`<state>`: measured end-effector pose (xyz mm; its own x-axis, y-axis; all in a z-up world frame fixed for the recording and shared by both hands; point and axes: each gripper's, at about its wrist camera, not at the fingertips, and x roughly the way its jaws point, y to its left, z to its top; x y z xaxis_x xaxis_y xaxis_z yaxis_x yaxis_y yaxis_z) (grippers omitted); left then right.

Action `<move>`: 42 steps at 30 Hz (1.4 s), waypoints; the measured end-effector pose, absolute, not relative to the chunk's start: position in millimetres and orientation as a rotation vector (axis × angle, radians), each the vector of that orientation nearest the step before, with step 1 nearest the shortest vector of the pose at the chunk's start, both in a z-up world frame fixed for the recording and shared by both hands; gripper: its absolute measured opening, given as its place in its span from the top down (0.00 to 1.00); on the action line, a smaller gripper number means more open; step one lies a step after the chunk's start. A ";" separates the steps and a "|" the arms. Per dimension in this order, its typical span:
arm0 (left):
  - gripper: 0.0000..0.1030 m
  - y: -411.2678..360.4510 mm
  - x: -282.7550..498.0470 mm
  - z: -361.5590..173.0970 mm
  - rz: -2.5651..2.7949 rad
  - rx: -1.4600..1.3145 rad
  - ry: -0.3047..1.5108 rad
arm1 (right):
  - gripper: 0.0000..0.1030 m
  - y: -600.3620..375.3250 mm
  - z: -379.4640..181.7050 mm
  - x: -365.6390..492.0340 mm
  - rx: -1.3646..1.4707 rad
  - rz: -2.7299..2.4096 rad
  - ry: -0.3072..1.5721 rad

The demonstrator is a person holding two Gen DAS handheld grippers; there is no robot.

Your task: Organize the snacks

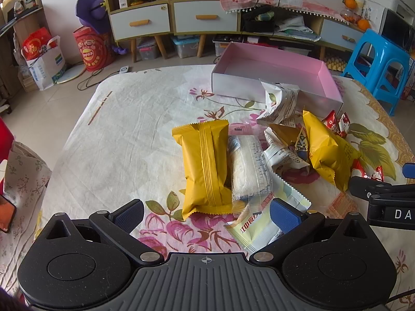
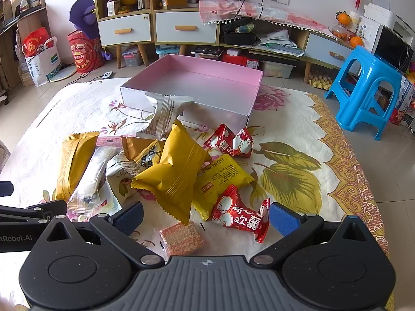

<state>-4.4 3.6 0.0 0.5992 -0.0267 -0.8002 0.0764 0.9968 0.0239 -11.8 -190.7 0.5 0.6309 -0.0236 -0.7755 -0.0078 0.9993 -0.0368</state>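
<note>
Evidently no snack was yet boxed: the shallow pink-lined cardboard box (image 2: 207, 83) stood empty ahead. Left gripper (image 1: 206, 213) and right gripper (image 2: 206, 213) both gaped wide, unladen; the red foil candy packet (image 2: 241, 216) between the right fingers wanted closing on.

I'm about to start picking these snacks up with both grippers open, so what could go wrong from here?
1. The snacks overlap: the yellow pillow pack lies on the flat yellow packet, so lifting one may drag others.
2. The red candy pack sits between the right gripper fingers beside the small orange wafer pack; closing might catch both.
3. A silver packet leans on the pink box wall and may topple.
</note>
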 end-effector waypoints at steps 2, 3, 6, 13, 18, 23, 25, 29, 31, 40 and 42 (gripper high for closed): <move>0.00 3.5 -4.4 -0.2 -0.059 0.057 0.927 | 0.07 -190.7 0.8 -11.0 -0.038 -0.009 0.888; 0.00 3.5 -4.4 -0.1 -0.060 0.057 0.927 | 0.07 -190.8 0.4 -11.4 -0.039 -0.010 0.889; 0.00 3.6 -3.7 -1.9 -0.062 0.062 0.932 | 0.07 -190.1 -0.9 -11.1 -0.049 -0.017 0.892; 0.00 11.9 7.9 -1.9 -0.094 0.063 0.946 | 0.07 -197.4 4.3 -2.2 -0.074 -0.027 0.877; 0.00 25.3 28.2 -2.6 -0.168 0.019 0.971 | 0.07 -210.6 13.7 13.8 -0.070 -0.026 0.891; 0.00 43.4 53.0 -10.7 -0.188 -0.112 1.022 | 0.12 -236.2 7.5 38.6 0.171 0.088 0.981; 0.02 50.1 60.9 -15.1 -0.191 -0.167 1.045 | 0.13 -243.6 2.7 47.1 0.280 0.130 1.009; 0.04 55.8 71.4 -21.0 -0.193 -0.224 1.053 | 0.19 -250.0 -8.1 62.5 0.456 0.187 1.056; 0.07 57.7 75.8 -24.0 -0.200 -0.244 1.057 | 0.21 -250.5 -13.2 67.5 0.507 0.195 1.074; 0.35 62.8 89.9 -44.3 -0.193 -0.348 1.095 | 0.35 -253.5 -36.6 81.0 0.678 0.195 1.176; 0.36 63.6 90.9 -46.0 -0.187 -0.356 1.094 | 0.37 -252.9 -35.5 81.1 0.695 0.198 1.170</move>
